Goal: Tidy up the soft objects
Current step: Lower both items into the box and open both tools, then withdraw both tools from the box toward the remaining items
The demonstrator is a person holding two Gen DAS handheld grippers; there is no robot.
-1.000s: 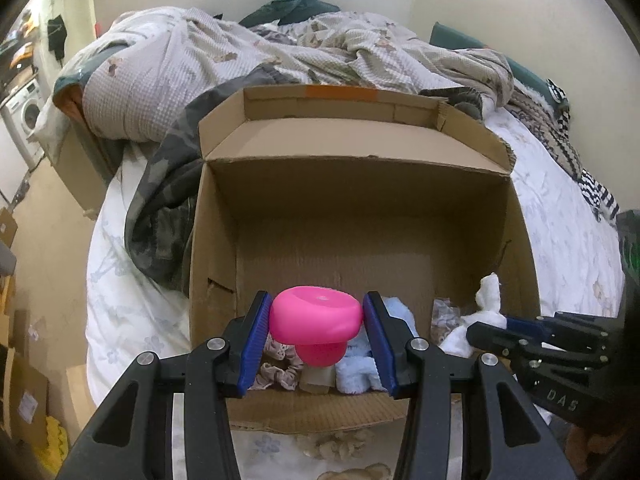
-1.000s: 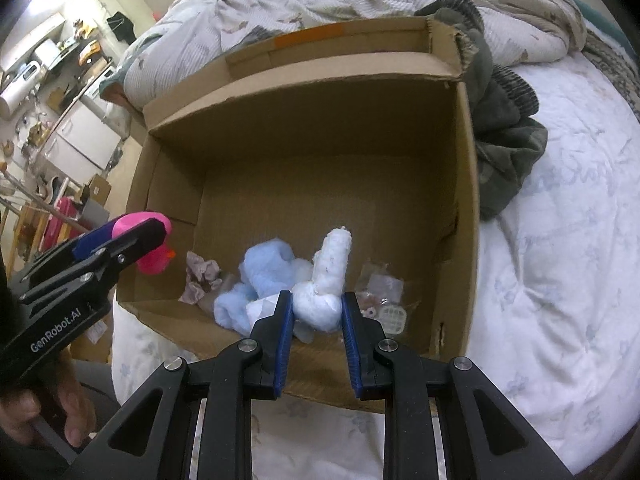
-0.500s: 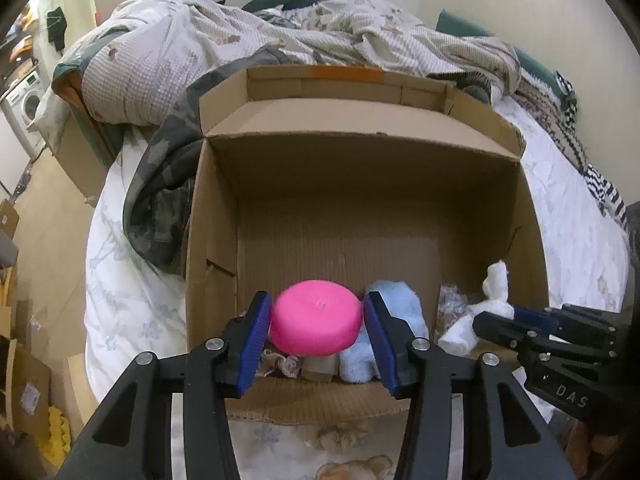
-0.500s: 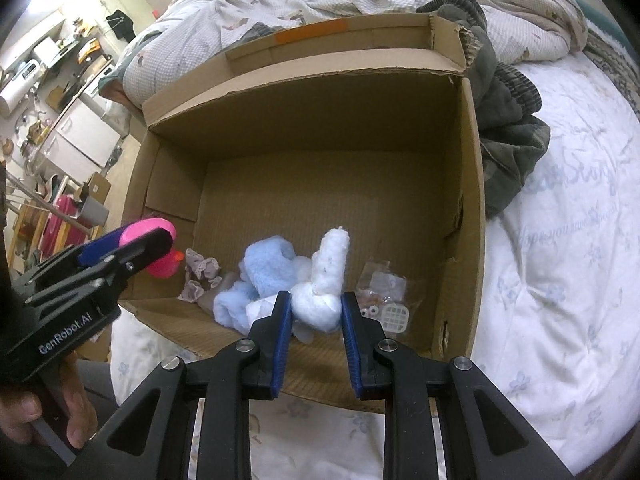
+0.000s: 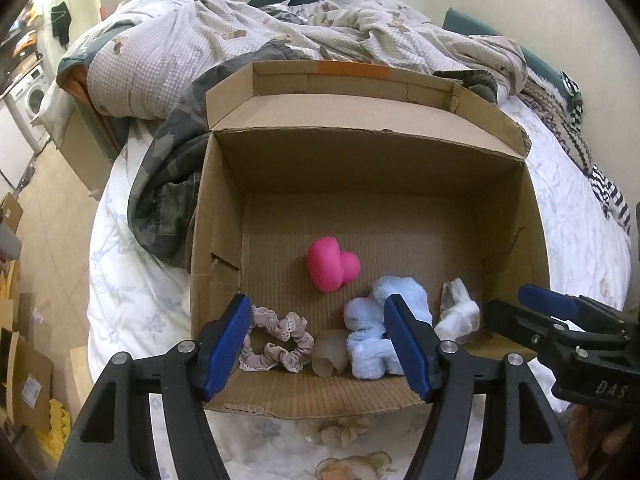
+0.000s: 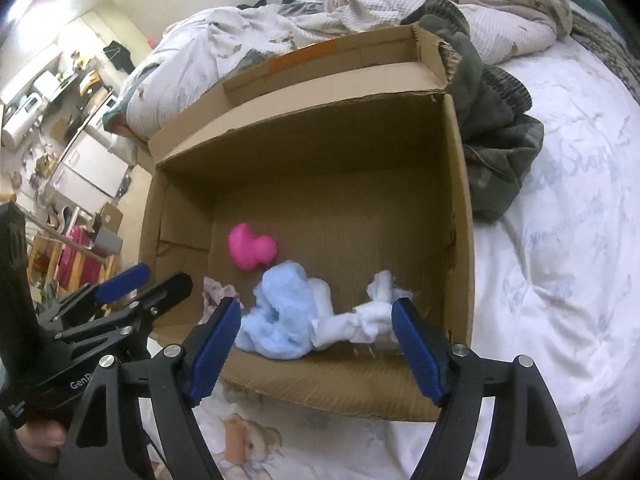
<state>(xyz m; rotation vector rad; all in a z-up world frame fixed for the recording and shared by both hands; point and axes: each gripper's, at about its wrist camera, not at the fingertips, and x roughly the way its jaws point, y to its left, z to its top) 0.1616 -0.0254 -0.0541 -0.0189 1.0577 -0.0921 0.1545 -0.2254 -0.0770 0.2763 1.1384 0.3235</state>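
An open cardboard box (image 5: pixel 532 216) (image 6: pixel 460 208) stands on the bed. A pink soft toy (image 5: pixel 330 266) (image 6: pixel 250 250) lies on the box floor. A fluffy blue item (image 5: pixel 384 316) (image 6: pixel 280 312), a white fluffy item (image 5: pixel 460 314) (image 6: pixel 368 316) and a beige scrunchie (image 5: pixel 276 340) lie along the near wall. My left gripper (image 5: pixel 320 344) is open and empty above the box's near edge. My right gripper (image 6: pixel 316 344) is open and empty above the near edge, over the white item.
A rumpled quilt (image 5: pixel 280 36) and dark green clothes (image 5: pixel 168 184) (image 6: pixel 496 152) lie behind and beside the box. A white flowered sheet (image 6: pixel 560 260) covers the bed. Cardboard boxes (image 5: pixel 24 380) and the floor lie to the left. A washing machine (image 5: pixel 28 100) stands far left.
My left gripper opened and the pink toy dropped onto the box floor. My right gripper opened and let go of the white fluffy item, which now lies in the box.
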